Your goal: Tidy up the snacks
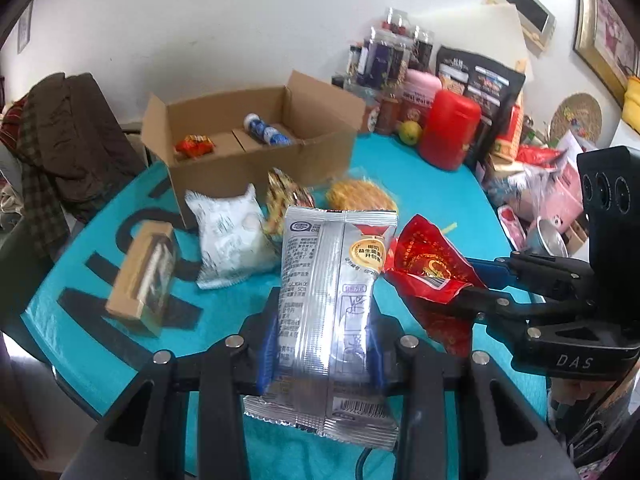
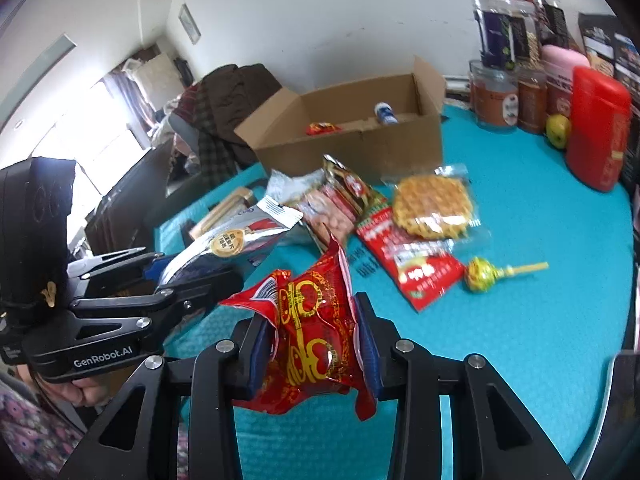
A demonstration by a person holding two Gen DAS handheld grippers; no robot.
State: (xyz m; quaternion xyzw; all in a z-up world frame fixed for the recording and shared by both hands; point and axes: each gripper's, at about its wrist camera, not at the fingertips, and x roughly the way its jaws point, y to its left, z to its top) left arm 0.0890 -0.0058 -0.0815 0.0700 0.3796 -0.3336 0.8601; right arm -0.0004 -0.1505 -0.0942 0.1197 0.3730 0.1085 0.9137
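My left gripper (image 1: 324, 324) is shut on a silver foil snack packet (image 1: 336, 280), which stands upright between the blue pads above the teal table (image 1: 432, 200). In the right wrist view my right gripper (image 2: 314, 340) is shut on a crinkled red and gold packet (image 2: 316, 320). The two grippers hang side by side above the table's near edge. The left gripper (image 2: 192, 276) shows at the left of that view with the silver packet (image 2: 232, 240). An open cardboard box (image 1: 256, 164) stands at the back with a red candy (image 1: 194, 146) and a blue-white item (image 1: 266, 130) inside.
Loose snacks lie between me and the box: a white pouch (image 1: 232, 236), a brown carton (image 1: 142, 280), a waffle packet (image 2: 432, 208), a red sachet (image 2: 416, 268), a lollipop (image 2: 482, 274). A red canister (image 2: 596, 136) and jars (image 2: 492, 100) line the back right. A coat (image 1: 68, 136) hangs left.
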